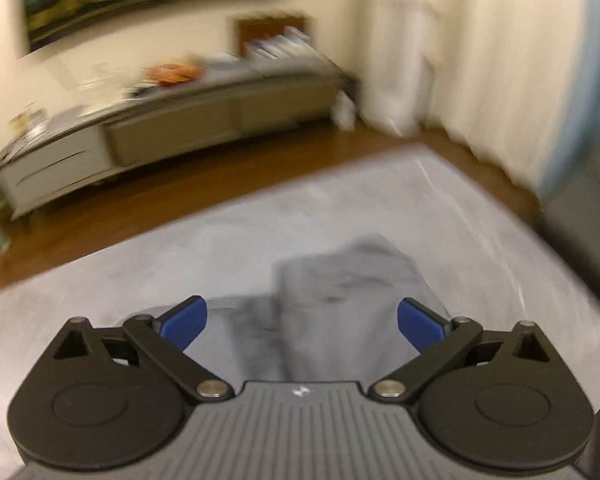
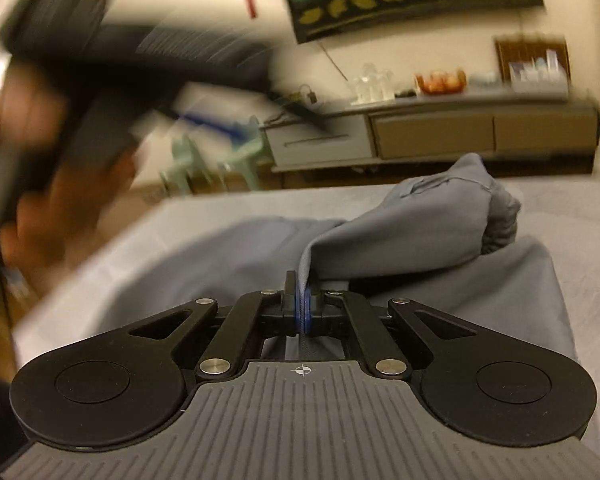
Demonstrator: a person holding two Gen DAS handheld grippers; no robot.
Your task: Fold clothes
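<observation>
Two grippers work over a pale grey table (image 1: pixel 440 208). The right gripper (image 2: pixel 303 307) is clamped tight on a raised fold of the soft blue-grey garment (image 2: pixel 400 224), which lies bunched mid-table, a ribbed cuff hanging off the raised fold. The left gripper (image 1: pixel 302 318) is spread wide with nothing between its blue pads (image 1: pixel 186 320), above the blurred cloth.

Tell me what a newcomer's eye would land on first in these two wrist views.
First, the right tool, shut on an edge of the grey garment, which rises in a bunched fold over the pale surface. Next, the left tool, its blue pads spread wide open above the same garment. Last, the blurred dark shape of that left tool at the upper left of the right wrist view.
</observation>
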